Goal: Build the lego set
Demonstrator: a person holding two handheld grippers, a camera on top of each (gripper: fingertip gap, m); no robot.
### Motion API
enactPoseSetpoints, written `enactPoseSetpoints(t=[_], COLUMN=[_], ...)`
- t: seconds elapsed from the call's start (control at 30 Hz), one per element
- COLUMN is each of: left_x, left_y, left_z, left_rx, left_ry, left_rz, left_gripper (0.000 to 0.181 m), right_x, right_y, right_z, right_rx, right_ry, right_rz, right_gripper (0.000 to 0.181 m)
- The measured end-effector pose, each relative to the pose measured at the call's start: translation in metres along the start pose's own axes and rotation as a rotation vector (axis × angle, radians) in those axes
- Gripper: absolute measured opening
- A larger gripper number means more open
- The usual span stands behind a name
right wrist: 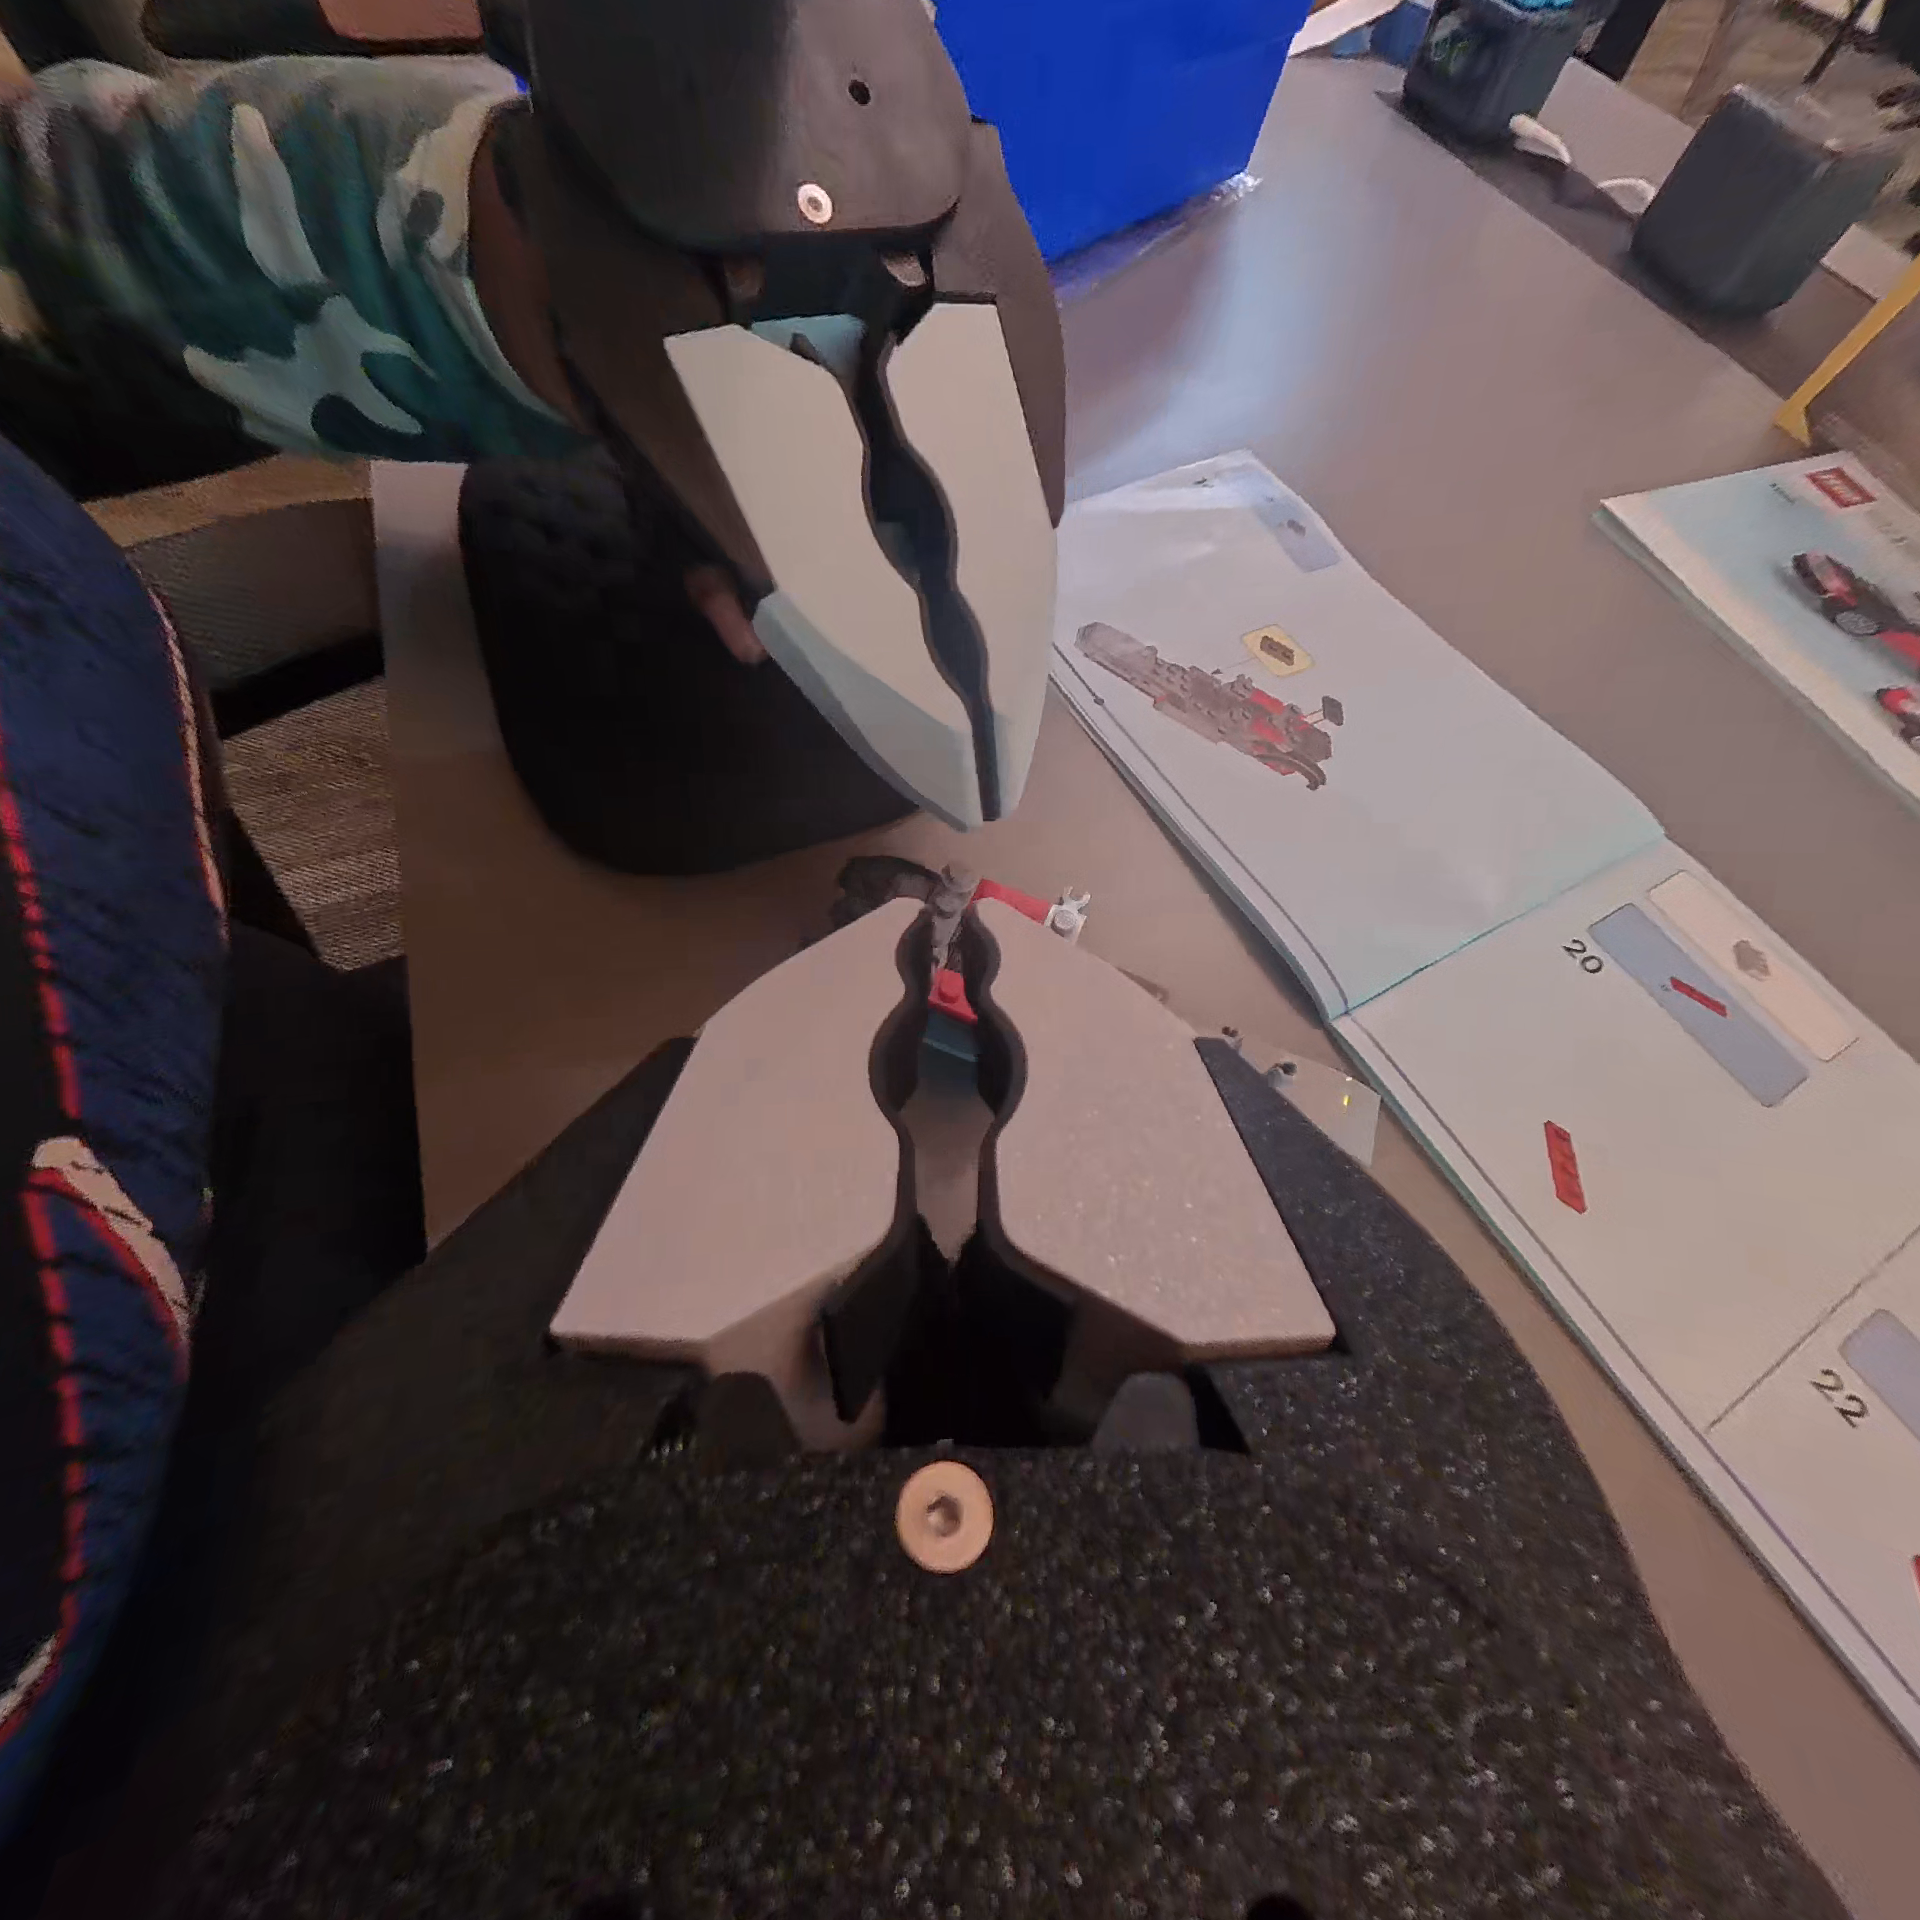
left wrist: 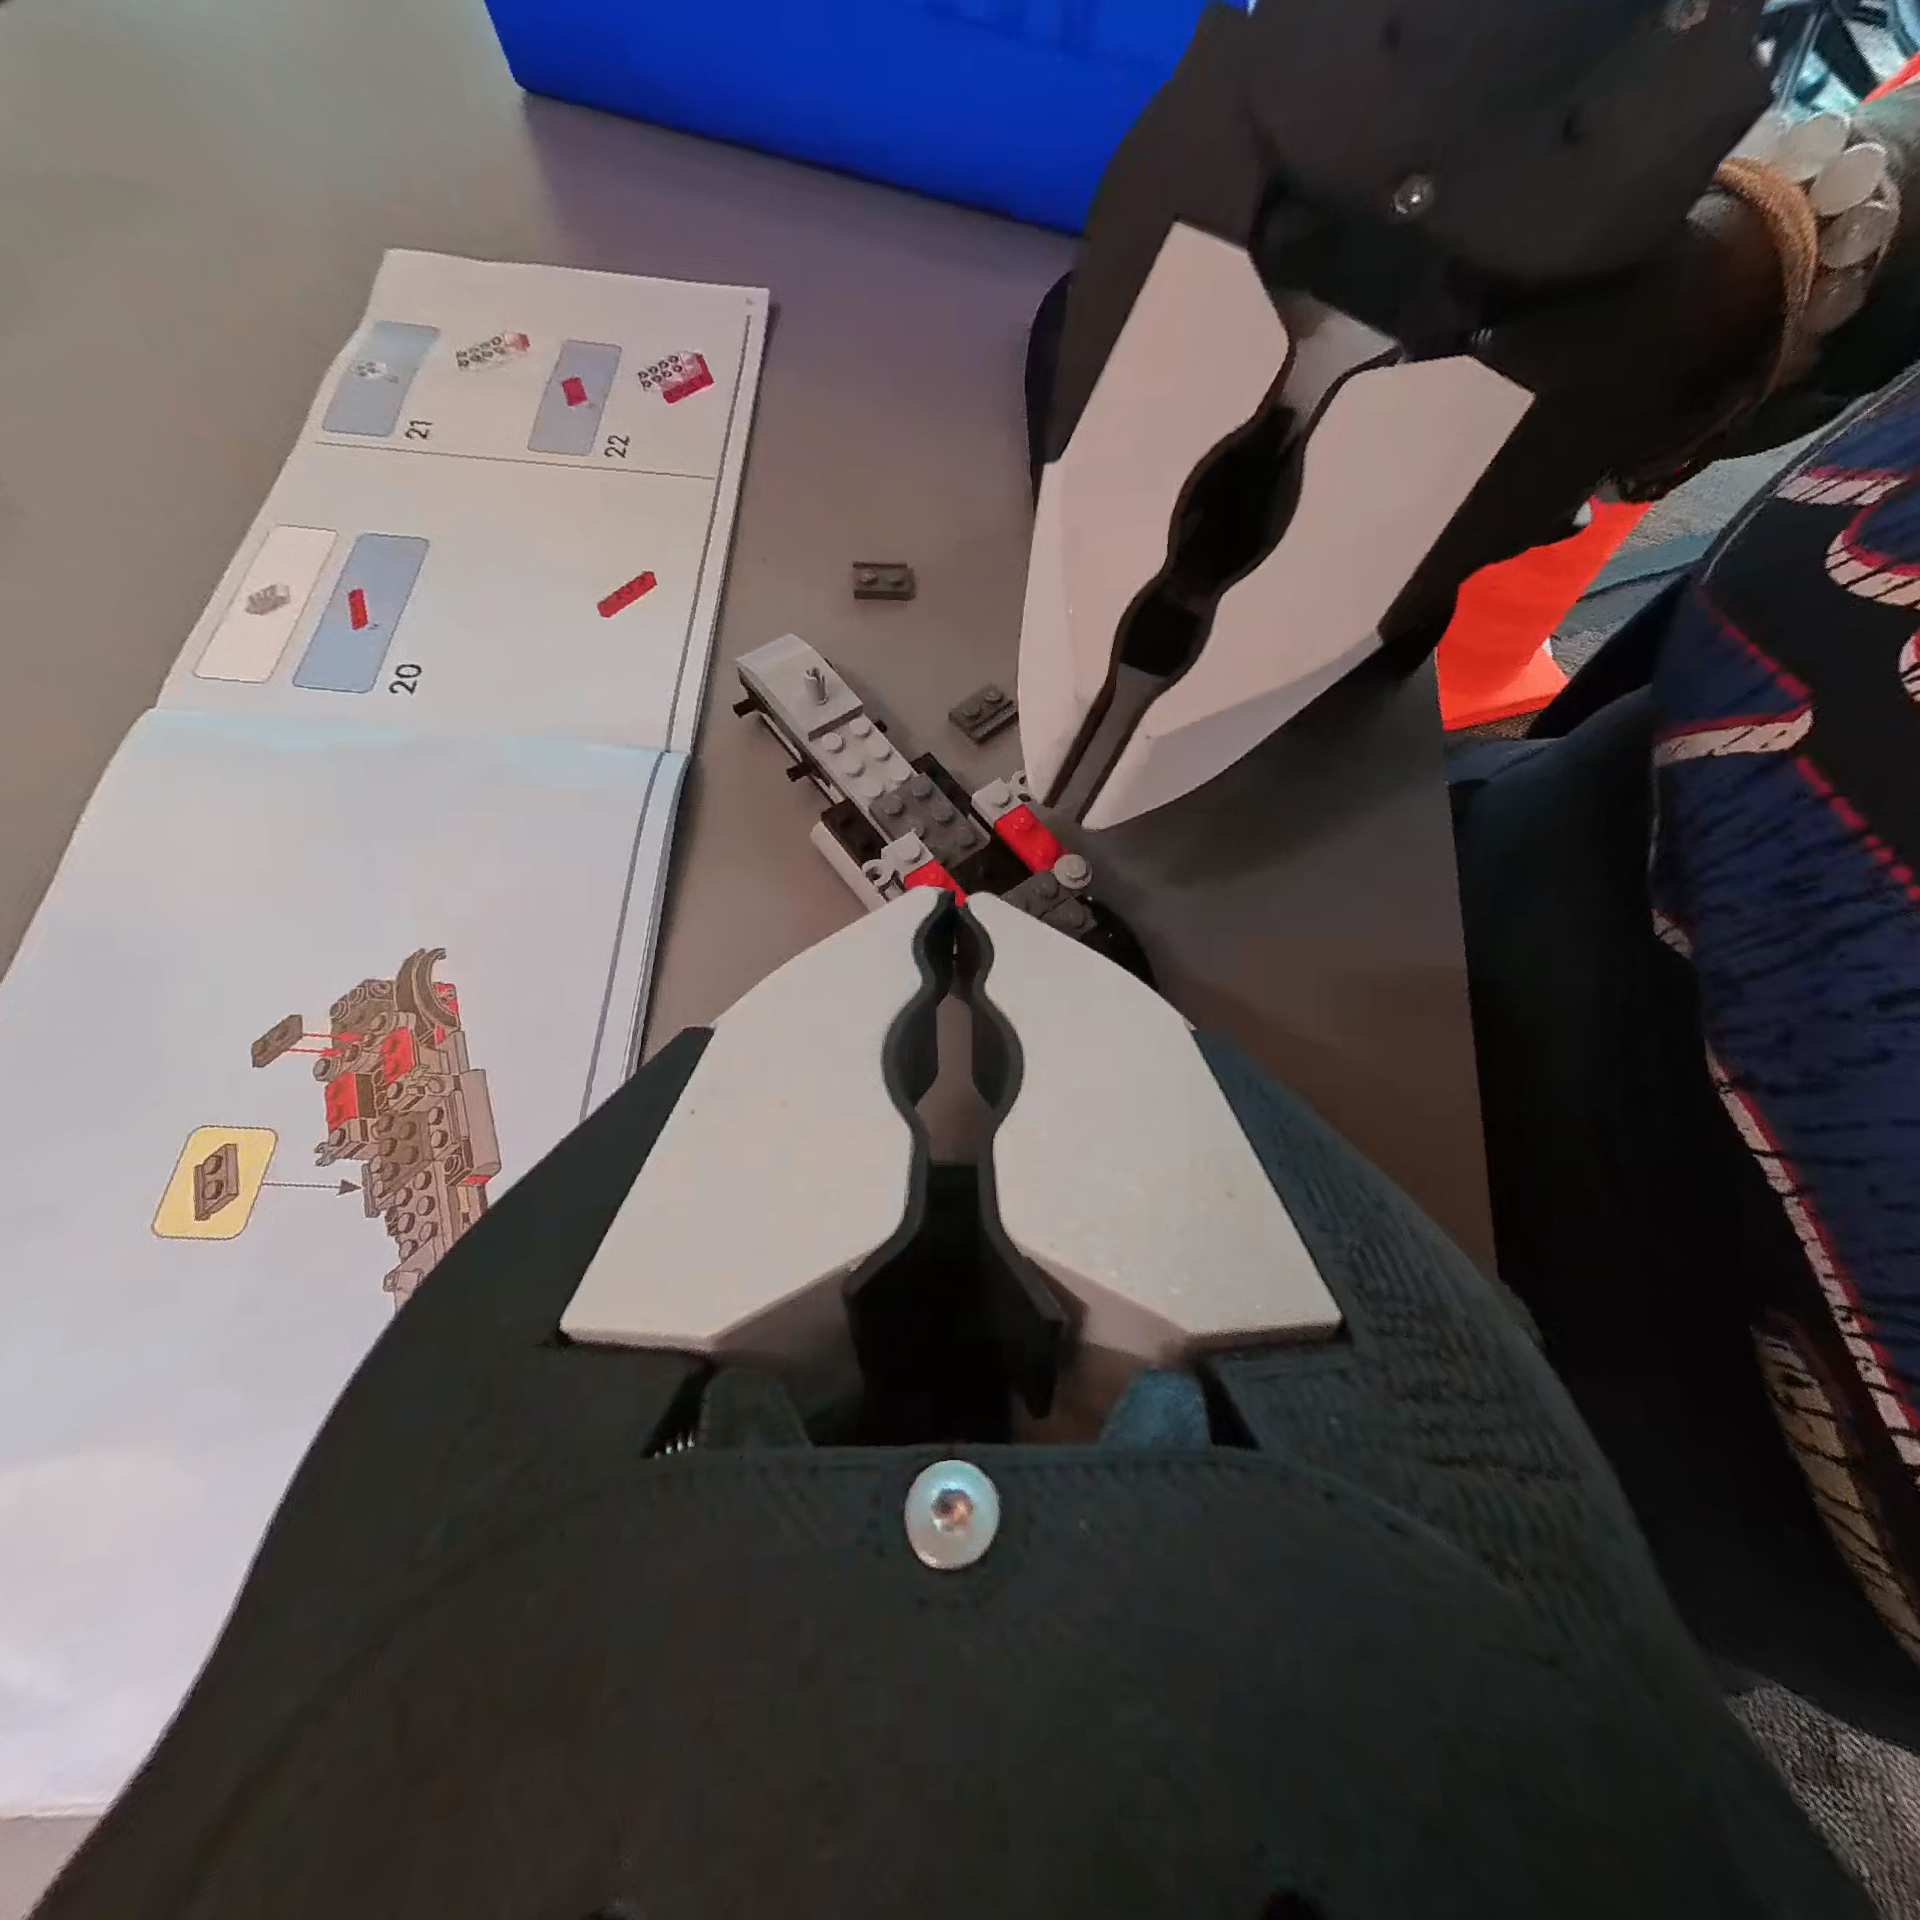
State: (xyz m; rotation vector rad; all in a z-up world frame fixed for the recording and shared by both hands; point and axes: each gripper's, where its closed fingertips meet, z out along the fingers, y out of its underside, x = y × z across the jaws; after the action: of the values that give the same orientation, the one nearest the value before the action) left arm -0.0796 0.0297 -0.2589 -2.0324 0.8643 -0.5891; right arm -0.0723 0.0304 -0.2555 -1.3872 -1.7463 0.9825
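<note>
Two grippers closed at model (left wrist: 904, 800) | left (left wrist: 954, 912) pinched at its near end | right (left wrist: 1070, 816) nipped together, grasp unclear | risk: uneven pressing could pop bricks loose

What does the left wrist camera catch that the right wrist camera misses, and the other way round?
Only the left wrist view shows two loose dark grey plates on the table and the long grey front of the lego model. Only the right wrist view shows a second booklet and a dark container. Both show the open instruction booklet, the blue bin, and the left gripper and right gripper, tips closed at the model.
</note>
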Motion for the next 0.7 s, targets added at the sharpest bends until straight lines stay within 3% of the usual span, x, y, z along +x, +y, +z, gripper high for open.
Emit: enactPoseSetpoints(t=[0.47,0.63,0.7], left_x=[0.003,-0.001,0.002], left_y=[0.008,-0.006,0.002], left_z=[0.01,-0.008,-0.014], left_rx=[-0.071,0.029,-0.024], left_ry=[0.005,-0.034,-0.028], left_rz=[0.031,0.06,0.067], left_gripper=[0.0,0.0,0.001], right_x=[-0.005,-0.006,-0.009], right_y=[0.009,0.001,0.003], right_z=[0.012,0.007,0.008], right_rx=[-0.091,-0.05,-0.069], right_ry=[-0.066,-0.078,-0.093], right_rz=[0.045,0.058,0.058], right_gripper=[0.0,0.0,0.0])
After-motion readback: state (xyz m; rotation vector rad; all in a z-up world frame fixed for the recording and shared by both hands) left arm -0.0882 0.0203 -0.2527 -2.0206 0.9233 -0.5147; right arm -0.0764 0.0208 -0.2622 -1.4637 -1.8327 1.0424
